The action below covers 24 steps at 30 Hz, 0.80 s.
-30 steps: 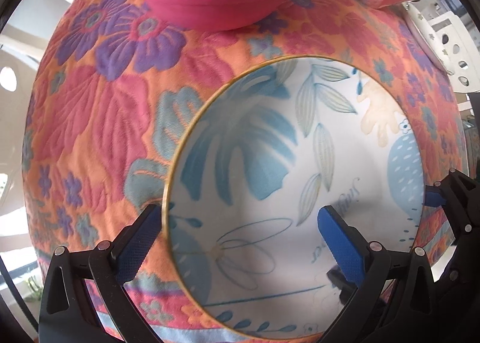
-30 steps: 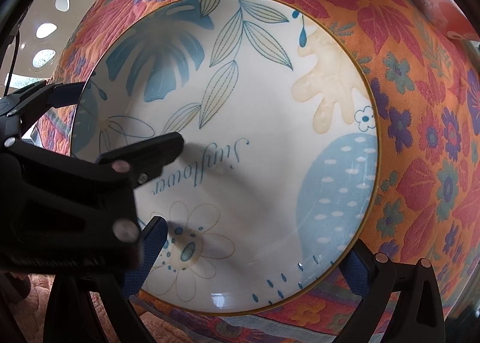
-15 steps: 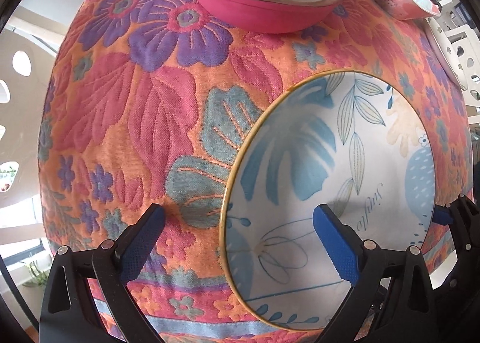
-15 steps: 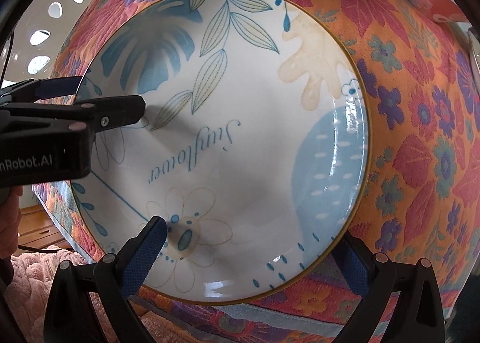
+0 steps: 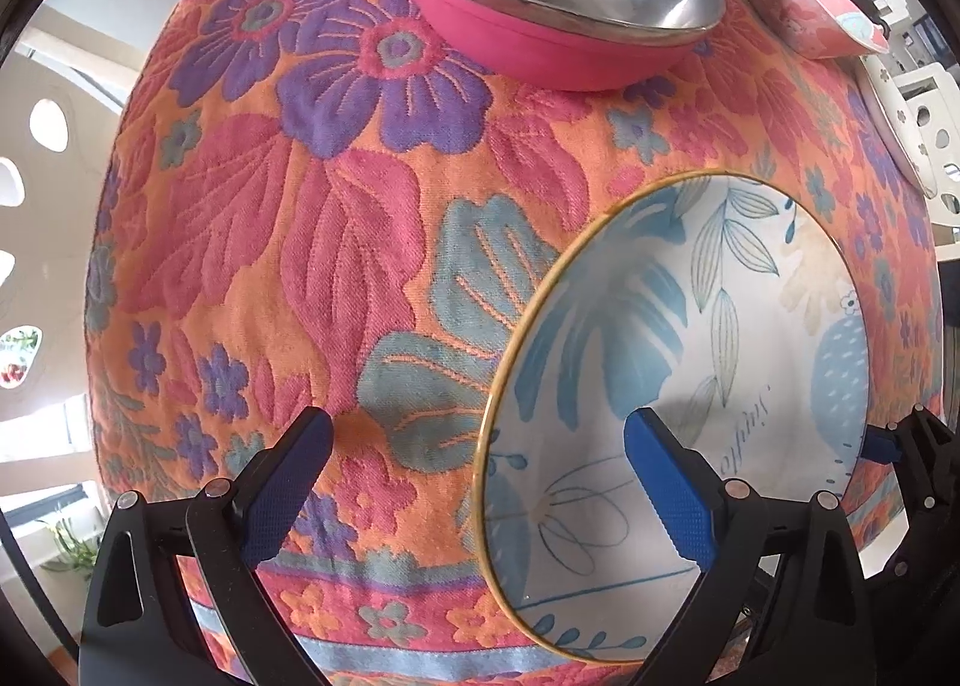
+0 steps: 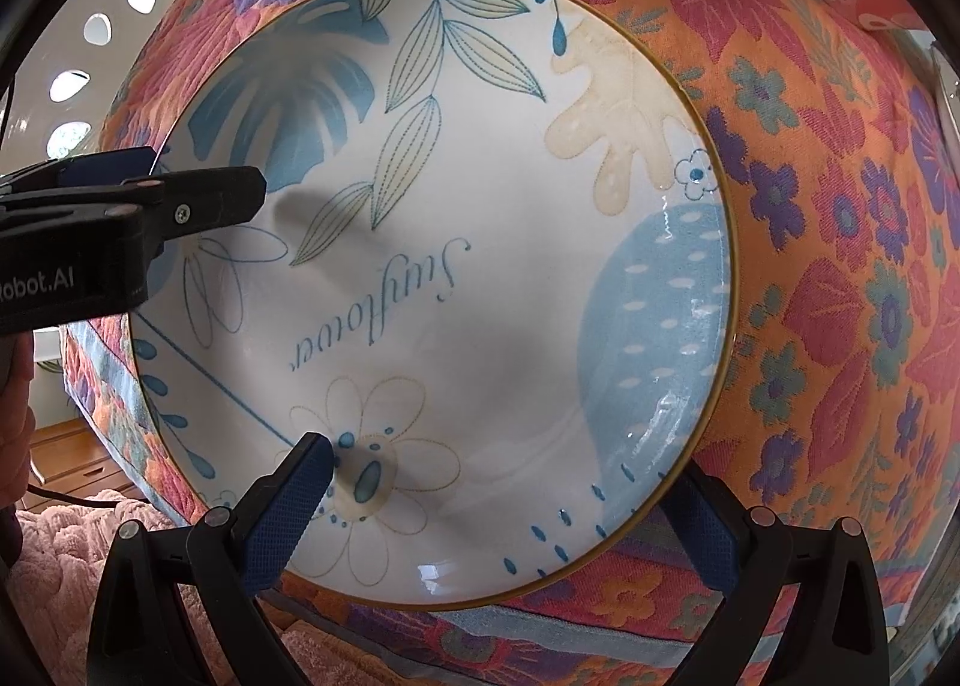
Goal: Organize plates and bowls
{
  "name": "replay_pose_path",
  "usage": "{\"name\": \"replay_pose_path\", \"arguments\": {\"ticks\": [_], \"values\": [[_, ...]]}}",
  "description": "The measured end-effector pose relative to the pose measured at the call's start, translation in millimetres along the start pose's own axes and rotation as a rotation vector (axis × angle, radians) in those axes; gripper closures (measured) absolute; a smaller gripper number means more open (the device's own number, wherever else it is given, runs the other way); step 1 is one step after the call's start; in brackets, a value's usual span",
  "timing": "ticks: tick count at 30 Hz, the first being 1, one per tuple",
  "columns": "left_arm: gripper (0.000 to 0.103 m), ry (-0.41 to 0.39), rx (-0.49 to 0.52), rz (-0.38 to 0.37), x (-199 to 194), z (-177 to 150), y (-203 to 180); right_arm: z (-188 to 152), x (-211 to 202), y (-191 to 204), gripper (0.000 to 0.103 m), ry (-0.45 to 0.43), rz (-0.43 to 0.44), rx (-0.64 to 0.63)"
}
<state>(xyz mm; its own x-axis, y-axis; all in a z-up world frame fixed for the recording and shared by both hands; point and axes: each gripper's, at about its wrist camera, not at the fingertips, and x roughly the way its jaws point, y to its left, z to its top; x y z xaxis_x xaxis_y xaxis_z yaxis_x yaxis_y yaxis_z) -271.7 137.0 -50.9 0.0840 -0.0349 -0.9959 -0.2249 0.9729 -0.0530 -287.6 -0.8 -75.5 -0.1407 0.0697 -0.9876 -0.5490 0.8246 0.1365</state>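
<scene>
While the floral plate [image 6: 480, 266] lies alone at the bench's [image 5: 300, 266] 6 o'clock and both the left gripper [image 5: 477, 482] and right gripper [image 6: 498, 506] stand apart and empty, the pink steel-lined bowl [image 5: 564, 8] at 12 o'clock seems unsorted; organizing looks barely begun

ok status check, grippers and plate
Left gripper open, straddling plate rim. Right gripper open at plate's near edge. Plate flat on cloth. Pink bowl behind, not blocking.
</scene>
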Motion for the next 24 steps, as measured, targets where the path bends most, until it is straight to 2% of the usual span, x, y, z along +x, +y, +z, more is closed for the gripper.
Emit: {"name": "replay_pose_path", "arguments": {"ticks": [8,15,21,24], "values": [[0.006,0.005,0.002,-0.007,15,5,10,1,0,-1,0.000,0.003,0.001,-0.003],[0.009,0.007,-0.005,-0.013,13,4,17,3,-1,0,0.000,0.003,0.000,-0.005],[0.009,-0.006,-0.052,-0.019,5,-1,39,8,0,0,0.000,0.030,-0.006,-0.005],[0.009,-0.012,-0.079,-0.018,-1,-6,56,11,-1,1,0.003,0.056,-0.035,-0.010]]}}
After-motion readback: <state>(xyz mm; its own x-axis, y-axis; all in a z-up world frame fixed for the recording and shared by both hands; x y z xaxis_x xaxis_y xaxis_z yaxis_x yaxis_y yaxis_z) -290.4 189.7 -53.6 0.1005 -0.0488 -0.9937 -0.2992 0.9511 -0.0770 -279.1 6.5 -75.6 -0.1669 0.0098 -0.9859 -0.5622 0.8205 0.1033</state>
